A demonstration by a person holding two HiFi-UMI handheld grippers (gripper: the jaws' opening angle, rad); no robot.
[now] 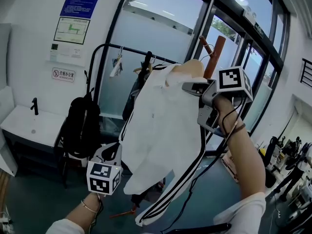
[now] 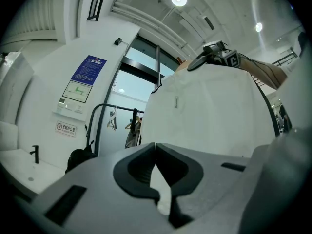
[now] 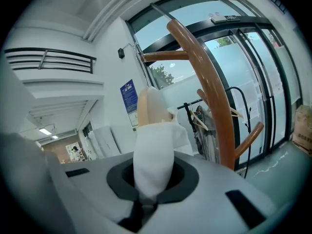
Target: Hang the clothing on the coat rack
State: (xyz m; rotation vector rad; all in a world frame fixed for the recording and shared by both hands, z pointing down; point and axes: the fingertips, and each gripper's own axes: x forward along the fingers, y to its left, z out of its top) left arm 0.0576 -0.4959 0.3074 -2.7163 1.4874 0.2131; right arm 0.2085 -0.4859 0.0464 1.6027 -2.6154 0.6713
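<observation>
White garment [image 1: 161, 130]: one, black-striped, hanging in the air from the right gripper down toward the left gripper — on no peg yet.
Right gripper [image 1: 189, 87]: clamped on a fold at the garment's top; a tan rounded end pokes out beyond the cloth, hanger or peg I cannot tell.
Left gripper [image 1: 113, 154]: jaws together at the tips, with white cloth in the slot behind them; it seems to pinch the garment's lower side edge.
Coat rack [image 1: 215, 56]: one, brown wood, upright, just beyond and to the right of the right gripper; three pegs show in the right gripper view.
Deciding relation: the garment's long axis runs top-right to bottom-left, and its held top sits beside the pole, below an upper peg — so the right hand is nearer and likely does the hooking.
Background: one black clothes rail [image 1: 127, 50] with hangers; one black backpack [image 1: 80, 126].
</observation>
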